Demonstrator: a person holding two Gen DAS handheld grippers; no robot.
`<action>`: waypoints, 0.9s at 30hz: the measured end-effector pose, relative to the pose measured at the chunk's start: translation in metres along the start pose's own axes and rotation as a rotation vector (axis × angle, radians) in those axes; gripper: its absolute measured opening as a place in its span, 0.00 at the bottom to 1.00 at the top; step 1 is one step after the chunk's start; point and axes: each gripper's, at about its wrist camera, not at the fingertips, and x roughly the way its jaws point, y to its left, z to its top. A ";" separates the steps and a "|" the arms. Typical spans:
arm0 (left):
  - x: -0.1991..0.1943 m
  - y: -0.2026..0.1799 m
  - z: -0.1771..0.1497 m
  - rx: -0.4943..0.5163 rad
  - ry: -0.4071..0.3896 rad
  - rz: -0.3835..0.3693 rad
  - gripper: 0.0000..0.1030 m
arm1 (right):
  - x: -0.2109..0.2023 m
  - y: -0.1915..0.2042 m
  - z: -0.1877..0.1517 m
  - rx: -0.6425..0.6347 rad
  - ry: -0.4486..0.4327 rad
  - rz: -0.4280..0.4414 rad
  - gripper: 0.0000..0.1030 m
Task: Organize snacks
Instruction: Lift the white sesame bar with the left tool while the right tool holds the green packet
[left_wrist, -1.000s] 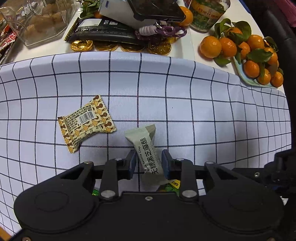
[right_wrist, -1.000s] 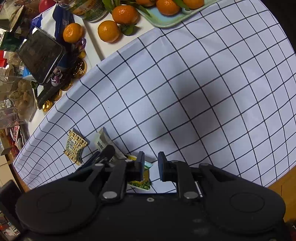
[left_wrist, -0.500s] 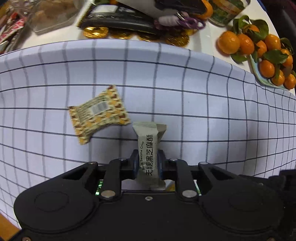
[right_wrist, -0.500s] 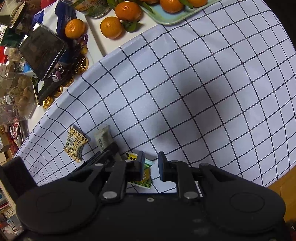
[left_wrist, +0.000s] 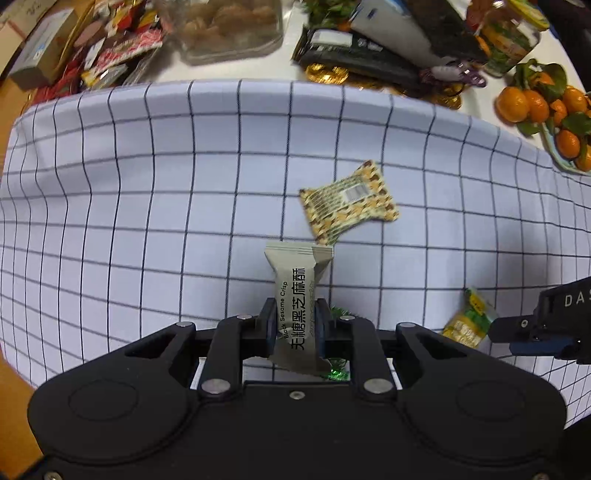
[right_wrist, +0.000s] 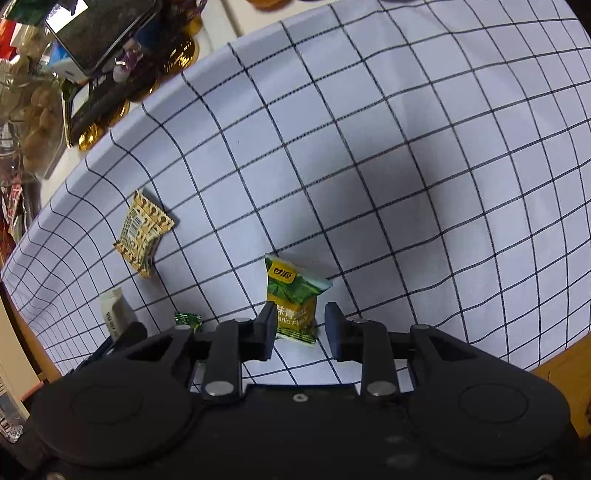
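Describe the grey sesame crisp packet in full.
The sesame packet is a slim grey-beige foil wrapper with crimped ends, printed with black Chinese characters and "Black Sesame Crisp". It points lengthwise away from the camera, pinched at mid-body between the shut left tongs, above the checked cloth. Only the tongs visibly touch it.

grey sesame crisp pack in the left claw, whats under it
A small green candy wrapper peeks out beneath the grey sesame crisp pack, on the checked cloth. Most of the wrapper is covered by the pack and the left claw.

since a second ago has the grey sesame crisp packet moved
Yes. The grey sesame crisp packet is clamped in the left gripper and lifted; the brown patterned packet, earlier on its left, is now up right.
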 end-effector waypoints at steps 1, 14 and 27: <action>0.000 0.001 0.000 0.007 0.007 -0.001 0.27 | 0.002 0.001 0.000 0.004 -0.002 -0.010 0.30; 0.000 0.012 -0.005 -0.015 0.034 0.000 0.27 | 0.033 0.014 0.007 0.052 0.041 -0.041 0.35; -0.012 0.017 -0.005 -0.002 0.021 -0.036 0.27 | 0.054 0.042 0.001 -0.030 0.010 -0.148 0.36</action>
